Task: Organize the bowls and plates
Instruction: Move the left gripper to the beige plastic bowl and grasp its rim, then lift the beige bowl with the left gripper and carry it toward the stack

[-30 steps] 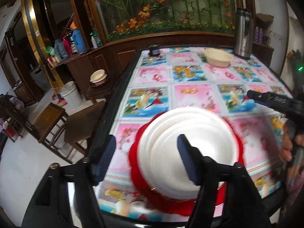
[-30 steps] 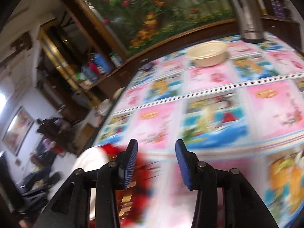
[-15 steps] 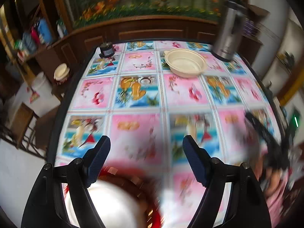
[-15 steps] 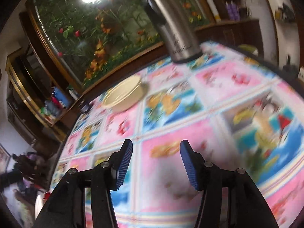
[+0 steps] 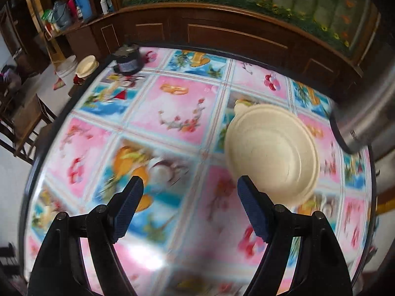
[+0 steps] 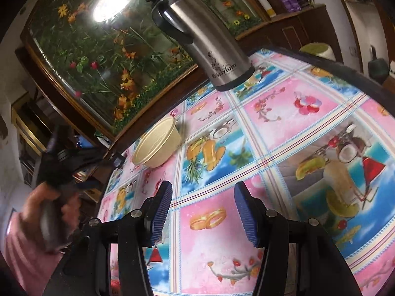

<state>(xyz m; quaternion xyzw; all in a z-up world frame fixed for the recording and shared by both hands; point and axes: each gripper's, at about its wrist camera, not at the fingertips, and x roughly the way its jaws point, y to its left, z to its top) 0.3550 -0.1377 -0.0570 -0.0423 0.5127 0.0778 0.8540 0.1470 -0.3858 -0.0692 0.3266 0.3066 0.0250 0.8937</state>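
From your left wrist camera, you are now looking down on the cream bowl (image 5: 271, 153), which sits on the picture-tiled tablecloth (image 5: 172, 113) just ahead and to the right of your left gripper (image 5: 190, 197). A second ago this view was filled by the white plates stacked on the red one; they are gone from the frame, and the bowl, which half a second ago lay far up the table, is now almost touching your right-hand pad. The jaws are standing wide apart with nothing between them. The scene is smeared with motion, so you are probably sweeping toward the bowl. The steel flask (image 5: 365, 113) is crowding the right edge, near the bowl's far side, and a dark jar (image 5: 127, 58) stands at the table's far corner.

From your right wrist camera, your right gripper (image 6: 202, 207) is hovering over the cloth, jaws apart and empty, well apart from the bowl (image 6: 156, 148), which is lying up and to the left, near the base of the flask (image 6: 205, 42). At the left edge your other hand (image 6: 59, 212) is carrying the left gripper in toward the bowl.

Judging by this, the plate stack looks settled and the bowl is your next piece; approach its rim squarely, keeping clear of the flask.
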